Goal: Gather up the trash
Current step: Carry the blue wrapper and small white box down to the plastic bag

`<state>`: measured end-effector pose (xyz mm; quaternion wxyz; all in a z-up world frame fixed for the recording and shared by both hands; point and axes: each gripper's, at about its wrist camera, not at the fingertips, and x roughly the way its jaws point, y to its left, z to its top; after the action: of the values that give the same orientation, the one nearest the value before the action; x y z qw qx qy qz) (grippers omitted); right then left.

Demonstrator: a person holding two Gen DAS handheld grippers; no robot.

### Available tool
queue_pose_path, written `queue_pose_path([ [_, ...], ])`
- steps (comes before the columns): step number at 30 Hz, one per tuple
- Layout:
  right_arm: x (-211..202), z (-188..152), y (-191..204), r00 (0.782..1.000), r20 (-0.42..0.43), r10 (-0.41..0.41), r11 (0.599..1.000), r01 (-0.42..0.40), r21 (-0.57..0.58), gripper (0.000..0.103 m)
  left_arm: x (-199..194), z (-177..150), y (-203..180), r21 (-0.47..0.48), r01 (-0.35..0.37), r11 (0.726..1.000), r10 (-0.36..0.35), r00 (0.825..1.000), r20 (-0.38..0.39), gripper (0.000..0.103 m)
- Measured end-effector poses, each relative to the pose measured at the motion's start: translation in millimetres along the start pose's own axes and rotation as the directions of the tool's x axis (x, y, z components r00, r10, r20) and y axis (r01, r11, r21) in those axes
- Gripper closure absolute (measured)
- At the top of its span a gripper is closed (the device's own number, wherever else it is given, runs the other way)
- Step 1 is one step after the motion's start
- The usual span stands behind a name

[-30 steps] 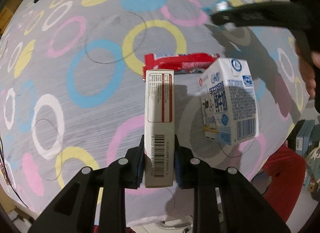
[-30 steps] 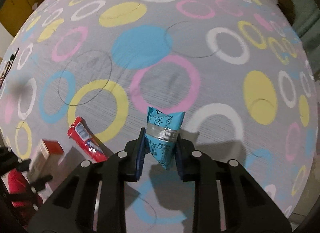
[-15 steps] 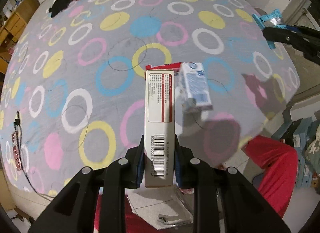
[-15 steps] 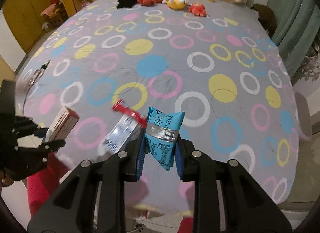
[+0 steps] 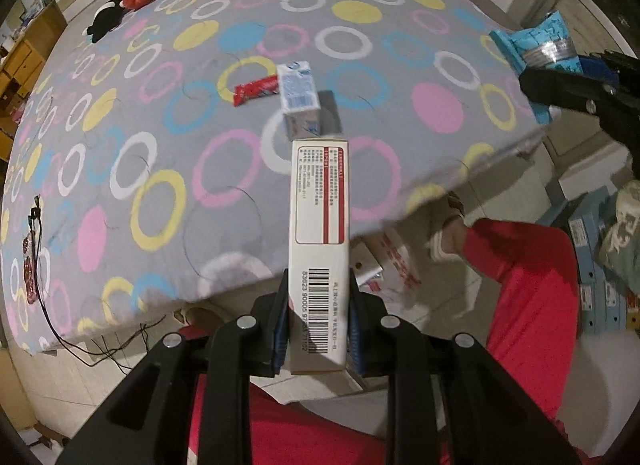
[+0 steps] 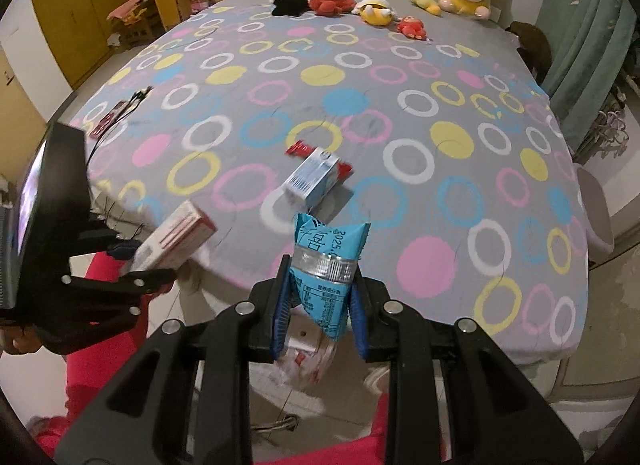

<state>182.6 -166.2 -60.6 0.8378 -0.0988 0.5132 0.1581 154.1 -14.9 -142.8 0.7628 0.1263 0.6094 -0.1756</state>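
Observation:
My left gripper (image 5: 318, 325) is shut on a long white and red box (image 5: 319, 233), held out past the bed's front edge; the box also shows in the right wrist view (image 6: 174, 243). My right gripper (image 6: 318, 313) is shut on a blue snack wrapper (image 6: 326, 271), which also shows at the right of the left wrist view (image 5: 538, 53). A blue and white milk carton (image 6: 314, 179) lies on the bed beside a red wrapper (image 6: 302, 149); both also show in the left wrist view, carton (image 5: 298, 99) and wrapper (image 5: 256, 90).
The bed (image 6: 440, 145) has a grey sheet with coloured rings. Plush toys (image 6: 376, 5) line its far end. A cable and a small item (image 5: 30, 241) lie at its left edge. A plastic bag (image 6: 304, 365) lies on the floor below the grippers. Stacked boxes (image 5: 600, 265) stand right.
Both grippers have pulled back from the bed and risen, still holding the box and the blue wrapper. The carton and red wrapper stay on the bed, now farther away.

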Motion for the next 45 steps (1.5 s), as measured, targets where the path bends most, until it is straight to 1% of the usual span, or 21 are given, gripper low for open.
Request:
queue_pose_path([
  [4,-12.6,-25.0,14.2,1.0,-0.001,0.005,1.0,-0.005,0.005,0.077,-3.7,-16.4,-14.0,0.009,-0.005,1.0,0.004,1.0,0.017,0.079],
  [8,-15.5,-44.1,24.4,1.0,-0.003,0.015,1.0,-0.015,0.026,0.077,-3.6,-35.9,-25.0,0.004,-0.002,1.0,0.002,1.0,0.015,0.079],
  [16,-5.7,-74.1,36.7,0.999,-0.015,0.028,0.998,-0.027,0.06,0.077,8.3,-63.7,-41.4,-0.015,0.003,1.0,-0.003,1.0,0.011,0.079],
  [20,4.3,-87.4,41.9,1.0,-0.026,0.015,0.998,-0.014,0.057,0.077,22.0,-74.5,-47.5,-0.043,0.016,0.999,-0.016,1.0,0.001,0.079],
  [26,27.3,-104.0,42.0,0.998,-0.056,0.033,0.997,-0.028,0.078,0.077,48.7,-85.8,-53.1,-0.08,0.018,0.997,-0.02,1.0,-0.016,0.079],
  [30,47.5,-114.6,40.9,0.997,-0.073,0.024,0.995,-0.017,0.095,0.077,72.8,-90.0,-52.6,-0.11,0.031,0.993,-0.036,0.998,-0.042,0.079],
  [33,67.4,-123.0,40.4,0.994,-0.097,0.041,0.993,-0.03,0.115,0.077,87.5,-92.8,-53.3,-0.112,0.015,0.994,-0.021,0.998,-0.06,0.079],
  [35,78.4,-127.4,40.1,0.993,-0.109,0.054,0.991,-0.04,0.126,0.077,96.9,-93.9,-51.7,-0.117,0.019,0.993,-0.027,0.997,-0.072,0.079],
  [37,91.7,-131.8,41.4,0.991,-0.122,0.049,0.992,-0.033,0.125,0.077,106.3,-94.6,-50.2,-0.12,0.02,0.993,-0.03,0.996,-0.082,0.079],
  [40,108.1,-137.0,44.3,0.989,-0.138,0.043,0.992,-0.027,0.12,0.077,122.7,-93.8,-48.4,-0.126,0.033,0.991,-0.045,0.995,-0.094,0.079],
  [45,135.5,-145.6,45.1,0.984,-0.165,0.059,0.99,-0.037,0.136,0.077,149.8,-94.6,-49.2,-0.136,0.067,0.988,-0.083,0.99,-0.115,0.079],
])
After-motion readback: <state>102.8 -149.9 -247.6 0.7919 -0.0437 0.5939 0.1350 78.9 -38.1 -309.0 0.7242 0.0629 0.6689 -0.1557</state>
